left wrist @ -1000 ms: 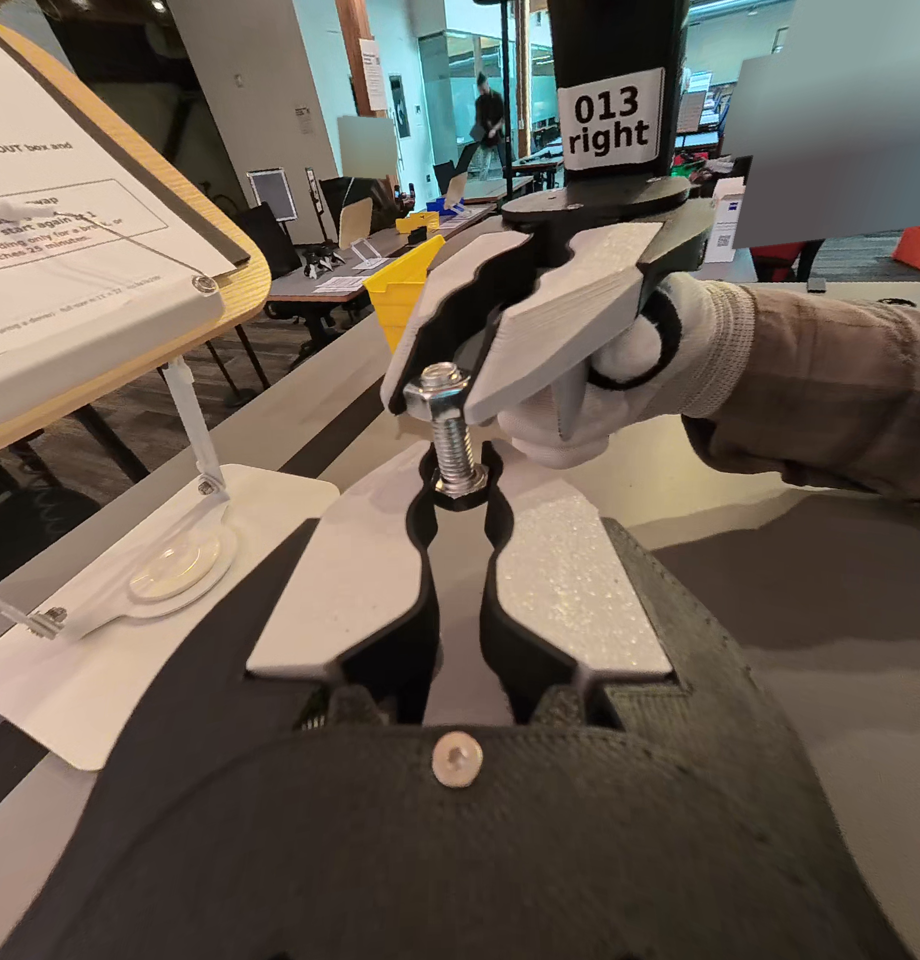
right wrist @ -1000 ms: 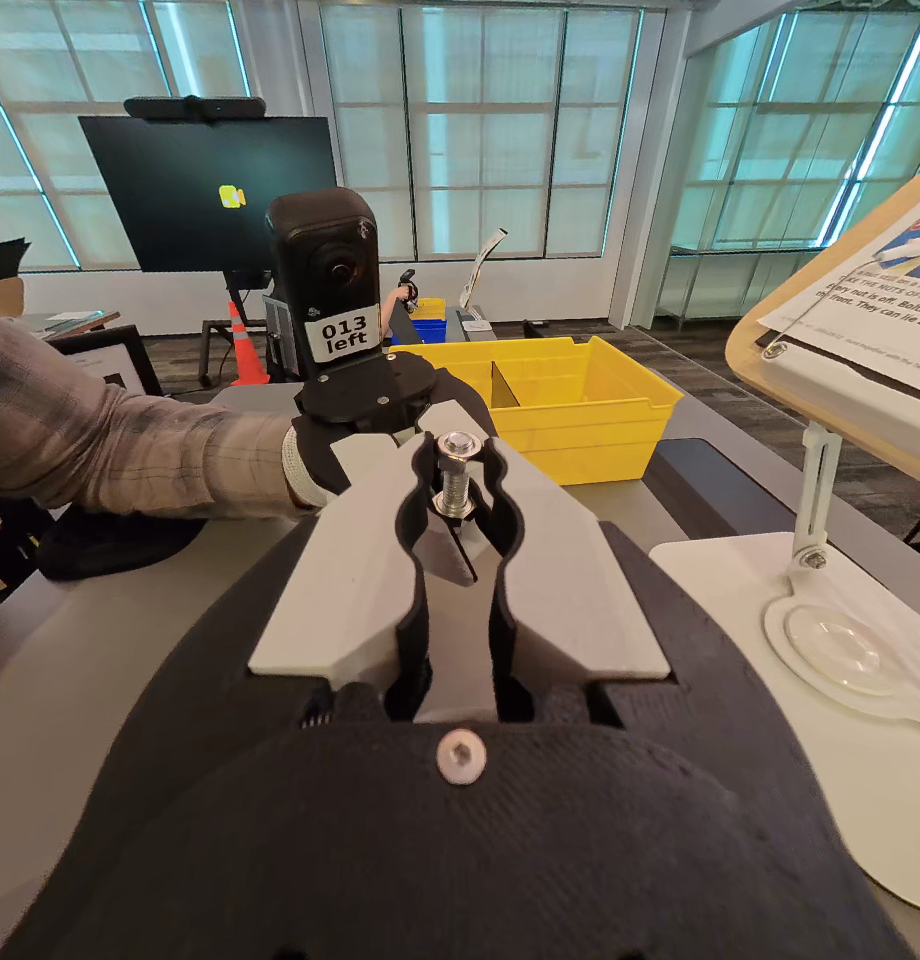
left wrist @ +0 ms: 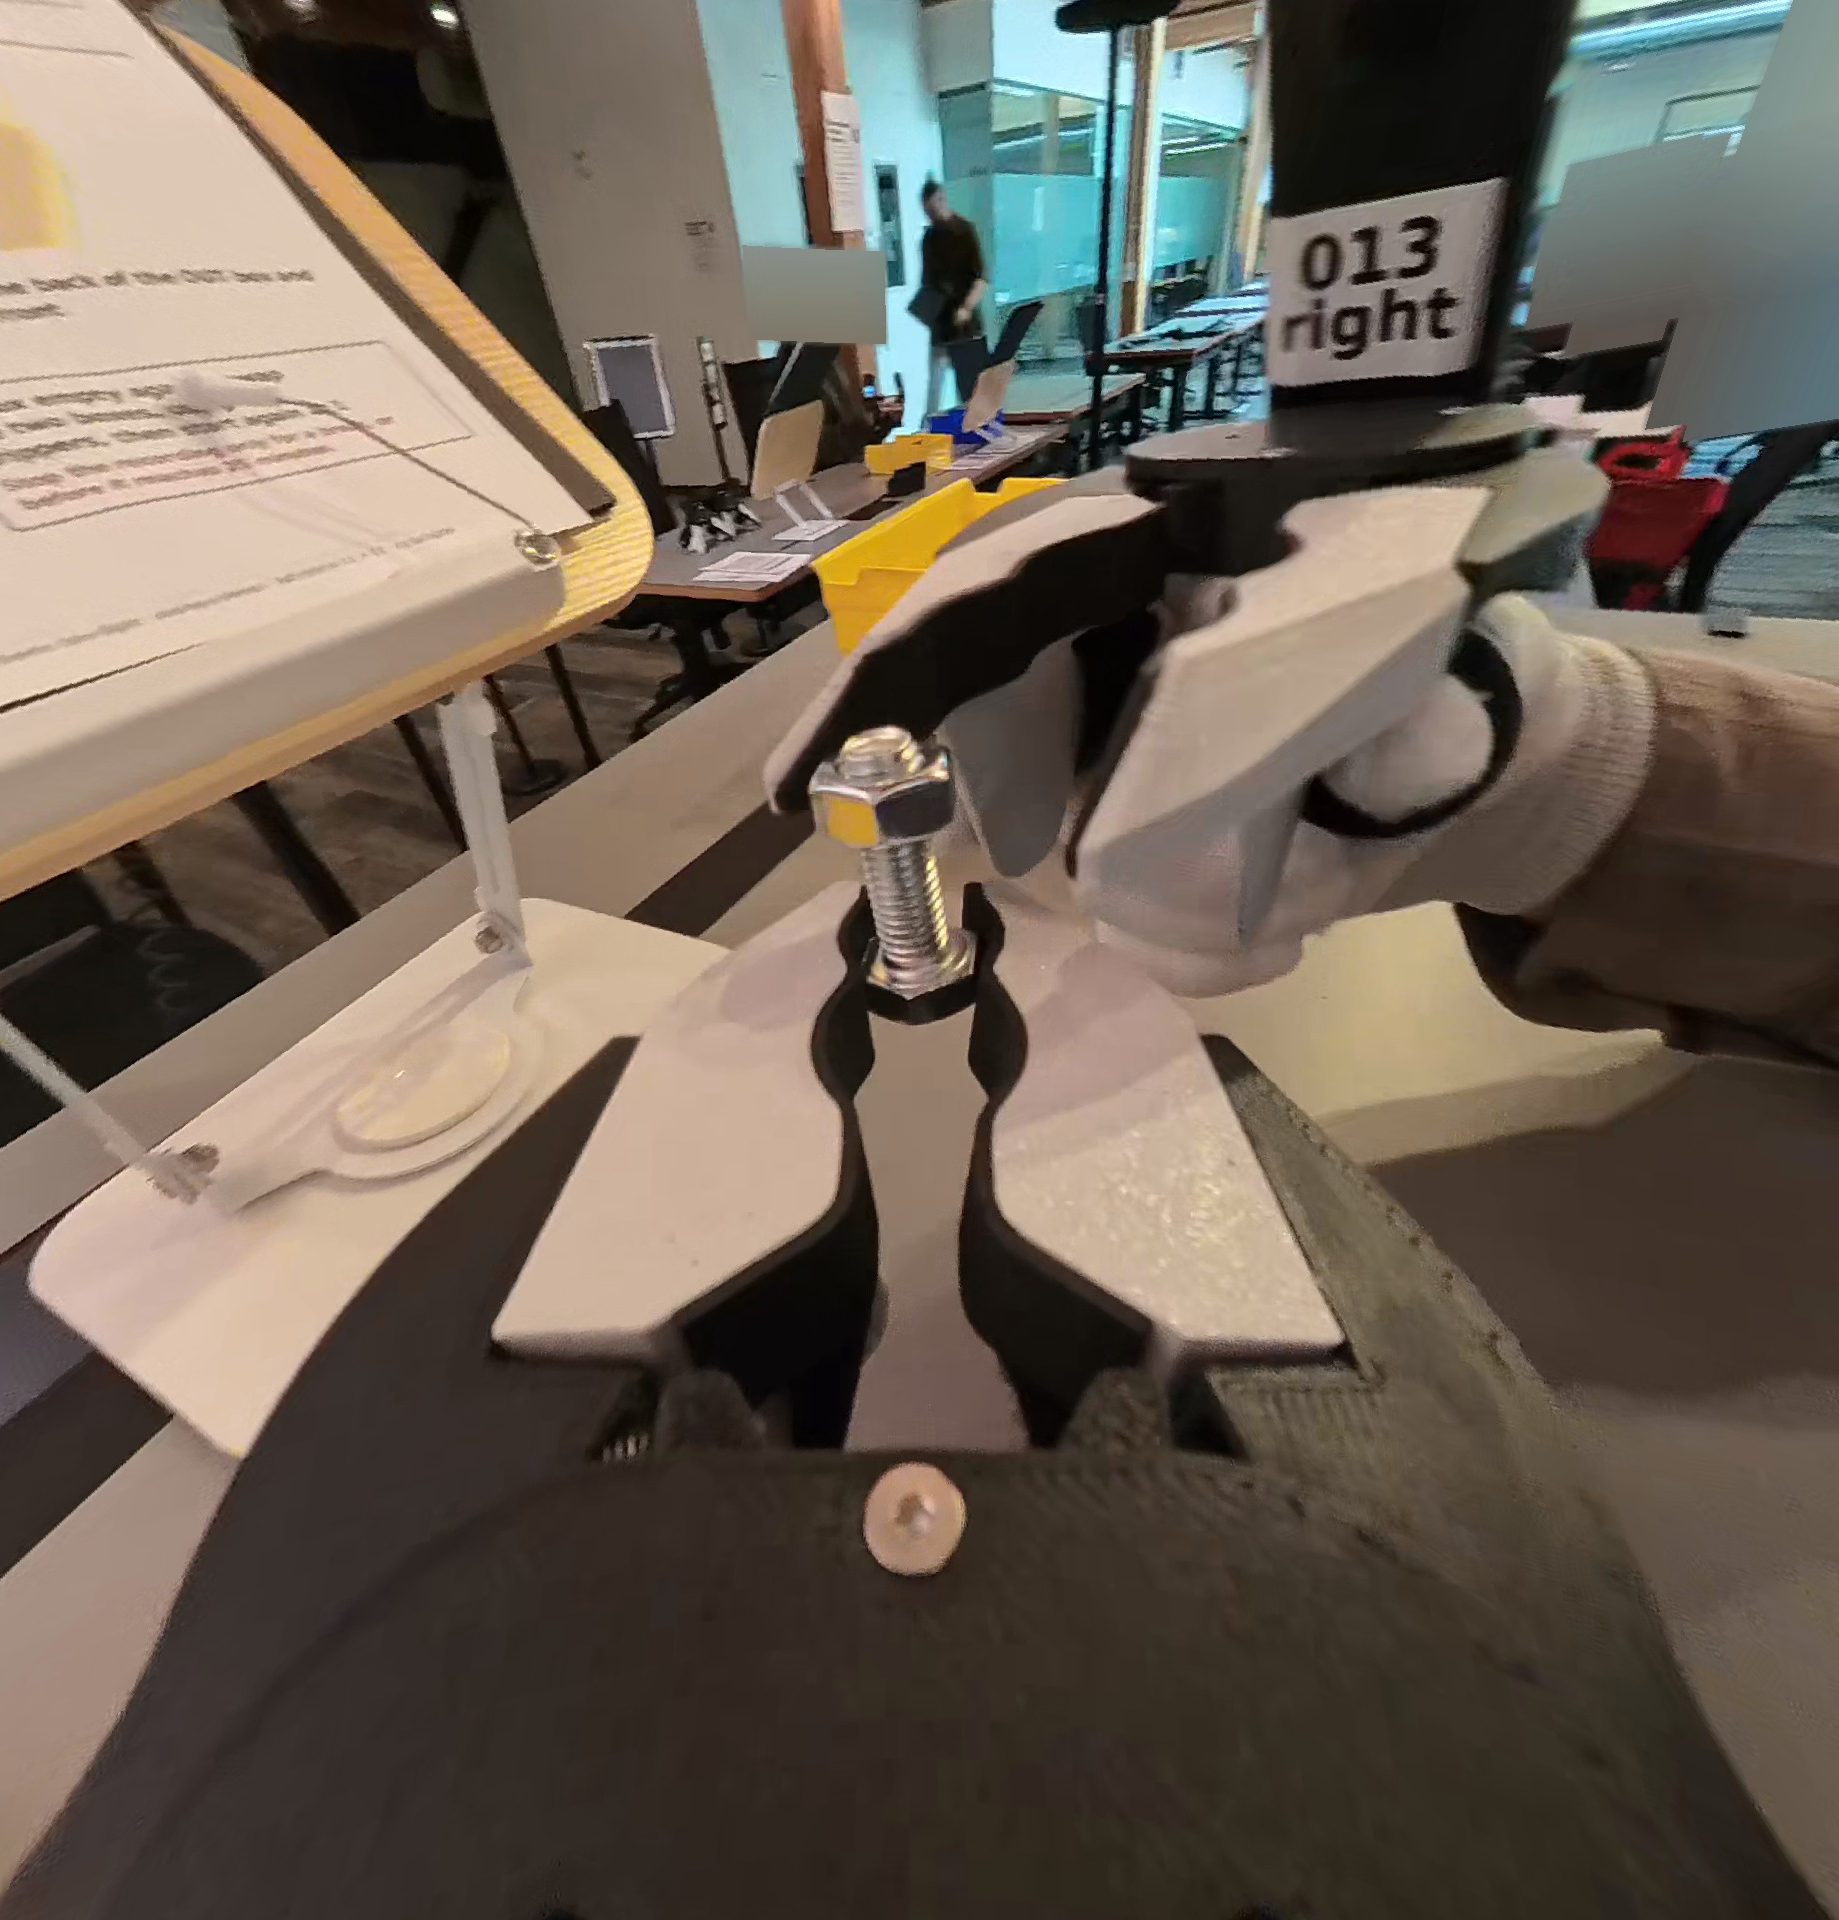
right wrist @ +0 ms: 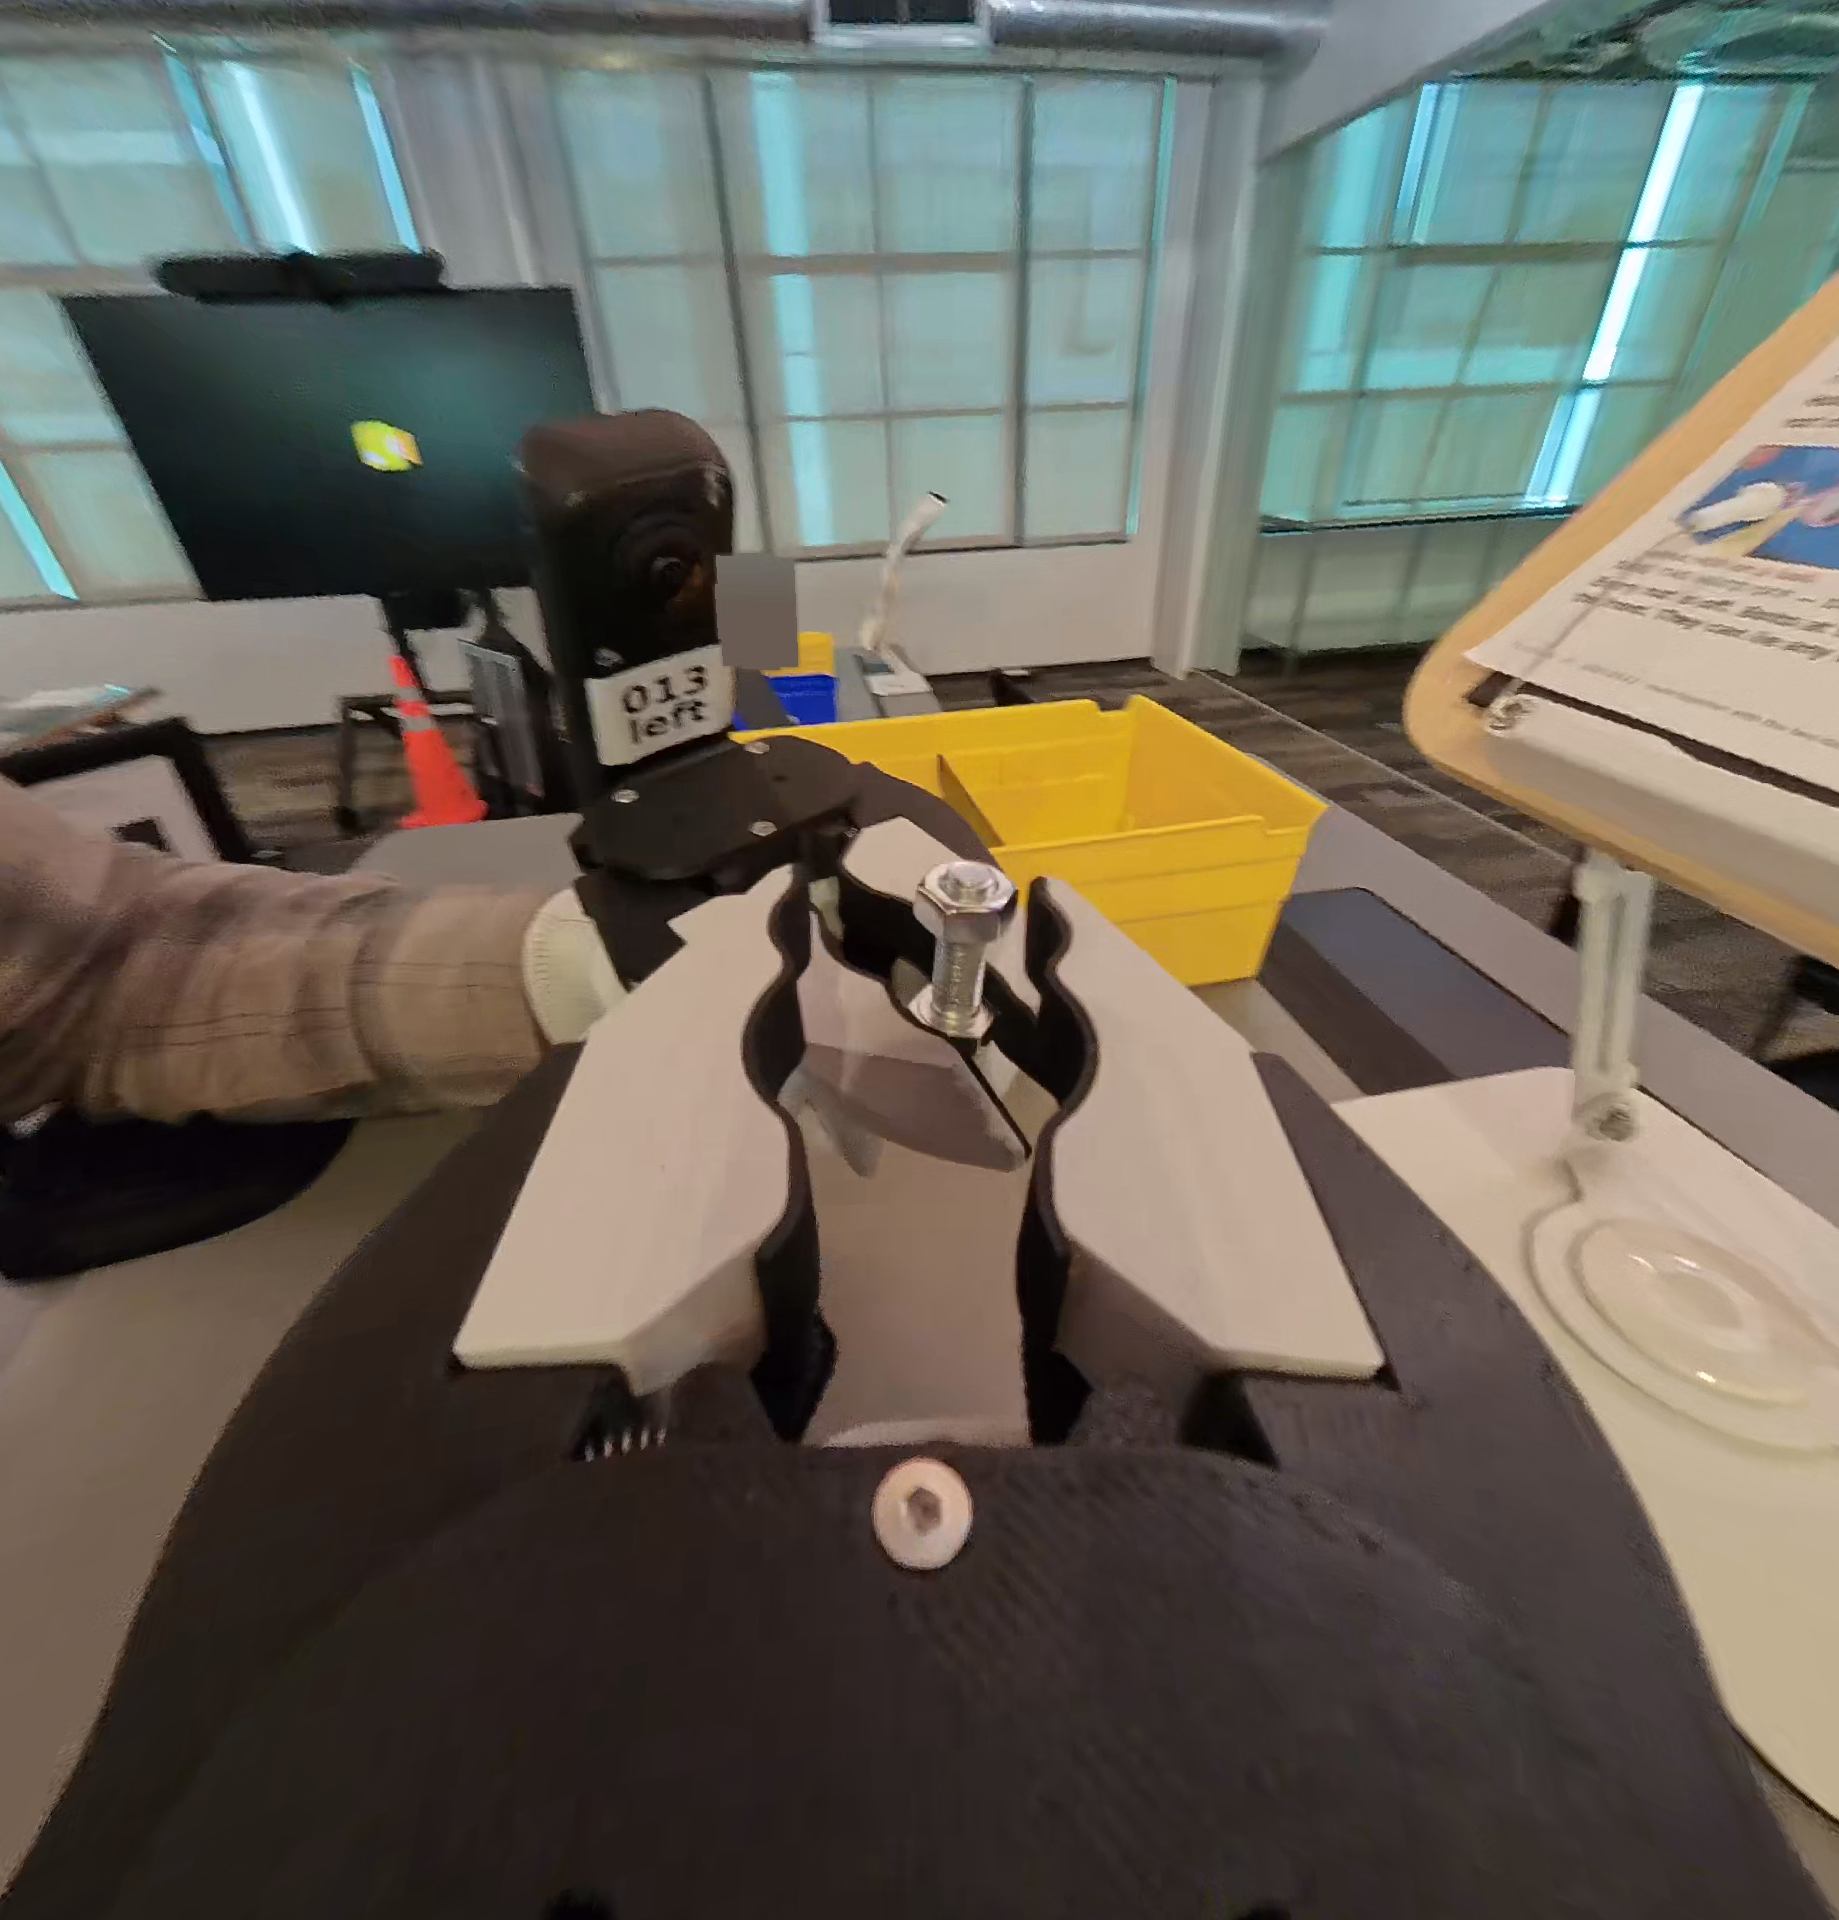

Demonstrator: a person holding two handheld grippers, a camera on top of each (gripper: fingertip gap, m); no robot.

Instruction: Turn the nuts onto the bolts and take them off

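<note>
A silver bolt (left wrist: 904,894) stands upright with its hex head down and a silver nut (left wrist: 881,798) at the top of its thread. My left gripper (left wrist: 920,966) is shut on the bolt's head. My right gripper (left wrist: 956,821) comes in from the right, held by a gloved hand (left wrist: 1258,831), with its jaws open around the nut. In the right wrist view the nut (right wrist: 965,902) and the bolt (right wrist: 959,971) sit between the spread fingers of my right gripper (right wrist: 915,920), close to the right finger. I cannot tell whether it touches. The left gripper (right wrist: 899,1101) holds the bolt from below.
A yellow bin (right wrist: 1133,831) stands on the grey table (left wrist: 1621,1247) behind the bolt; it also shows in the left wrist view (left wrist: 894,582). A document stand with a white base (left wrist: 271,1195) and a tilted board (left wrist: 219,416) is beside the grippers. A person (left wrist: 951,301) walks far behind. My right fingertips sit around 5 centimetres from my left ones. Both grippers' tips are roughly 30 centimetres from the white base (left wrist: 271,1195). Look for it in the right wrist view (right wrist: 1565,1170) too.
My right gripper was shut on the nut; its jaws have since opened and let it go. The left gripper still holds the bolt head. Both views have shifted a little.
</note>
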